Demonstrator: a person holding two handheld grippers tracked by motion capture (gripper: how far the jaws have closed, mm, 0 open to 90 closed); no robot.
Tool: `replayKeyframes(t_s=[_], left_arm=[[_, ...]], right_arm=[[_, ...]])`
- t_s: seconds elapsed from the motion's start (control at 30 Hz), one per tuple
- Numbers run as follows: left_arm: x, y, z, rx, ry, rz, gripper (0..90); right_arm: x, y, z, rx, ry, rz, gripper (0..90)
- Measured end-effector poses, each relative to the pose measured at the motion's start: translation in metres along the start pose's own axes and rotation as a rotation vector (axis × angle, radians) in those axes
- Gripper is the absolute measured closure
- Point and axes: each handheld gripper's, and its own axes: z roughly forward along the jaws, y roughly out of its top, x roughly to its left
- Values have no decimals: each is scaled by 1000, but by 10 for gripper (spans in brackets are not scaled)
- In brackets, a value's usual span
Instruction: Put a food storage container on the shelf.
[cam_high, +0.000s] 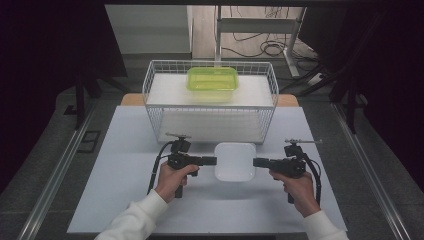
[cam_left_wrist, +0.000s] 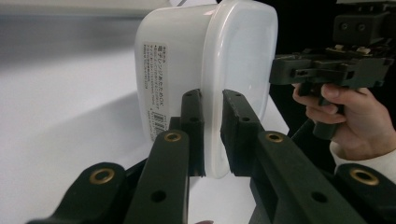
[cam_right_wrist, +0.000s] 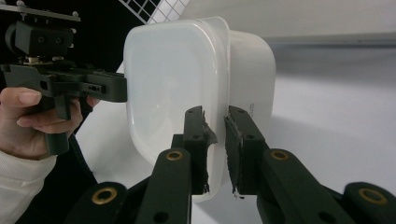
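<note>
Between your two hands, just in front of the white wire basket (cam_high: 210, 107), the white lidded plastic food container (cam_high: 235, 161) hangs over the pale tabletop (cam_high: 125, 150). Your left gripper (cam_high: 212, 160) is clamped on the lid rim at its left edge, and your right gripper (cam_high: 257, 162) is clamped on the rim at the opposite edge; both gripper views show the pads pinching the lid's lip, with a shadow on the table beneath. You look to be in the carrying step, probably toward the basket, whose upper shelf already bears a yellow-green lidded plastic container (cam_high: 212, 79). Your next move calls for both hands travelling together, level and at matching speed, since a thin rim can slip or the lid can pop free. Clear the basket's front wall before you go forward.
</note>
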Motion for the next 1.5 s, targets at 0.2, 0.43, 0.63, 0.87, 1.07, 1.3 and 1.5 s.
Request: replayKeyframes(t_s=[0.2,0.43,0.63,0.87,1.07,1.3,1.5], left_arm=[[-4,4,-7,-11,9,19,799],[-10,9,-18,-38,19,37,798],[-13,13,-28,-58,24,49,798],[-15,18,-37,-69,24,59,798],[-18,22,-43,-79,27,69,798],[-21,28,-52,-92,21,84,800],[-30,36,-62,-112,28,105,800]], right_arm=[[6,4,0,-14,3,-19,782],[19,12,-2,-35,-4,-48,781],[28,20,-1,-43,2,-71,780],[36,27,0,-52,7,-90,780],[40,31,1,-62,13,-99,780],[47,39,0,-70,13,-120,778],[55,47,-2,-88,24,-133,778]])
